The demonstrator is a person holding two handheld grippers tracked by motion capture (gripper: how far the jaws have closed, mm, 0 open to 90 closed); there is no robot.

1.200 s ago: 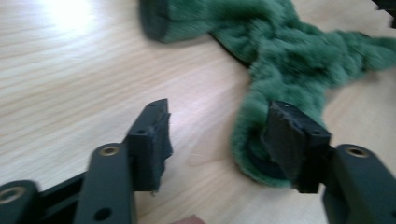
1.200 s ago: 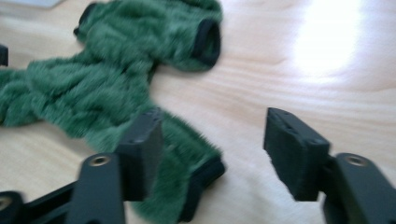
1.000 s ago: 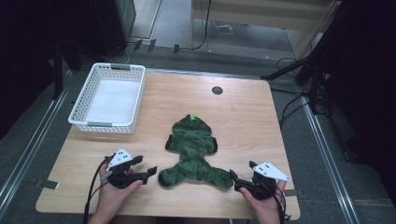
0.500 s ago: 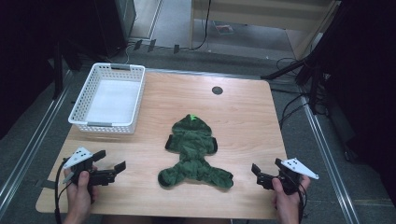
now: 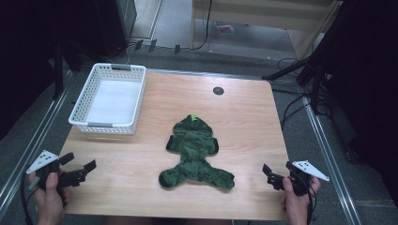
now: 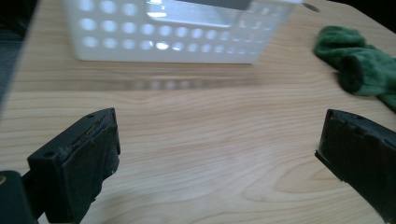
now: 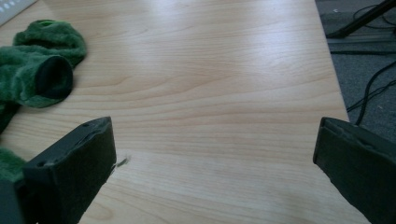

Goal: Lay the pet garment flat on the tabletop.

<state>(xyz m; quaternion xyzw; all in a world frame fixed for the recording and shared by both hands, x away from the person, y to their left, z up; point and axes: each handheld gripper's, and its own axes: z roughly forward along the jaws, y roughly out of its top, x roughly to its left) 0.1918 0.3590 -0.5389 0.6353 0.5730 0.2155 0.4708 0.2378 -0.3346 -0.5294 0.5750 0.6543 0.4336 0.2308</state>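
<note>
Green garment flat on the tabletop
White basket sits far-left; left gripper and right gripper both released, nothing between them.

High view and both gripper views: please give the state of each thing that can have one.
Left gripper: open, holding nothing.
Right gripper: open, holding nothing.
White basket: upright, empty.
Green garment: spread flat on the table, touched by neither gripper.
</note>
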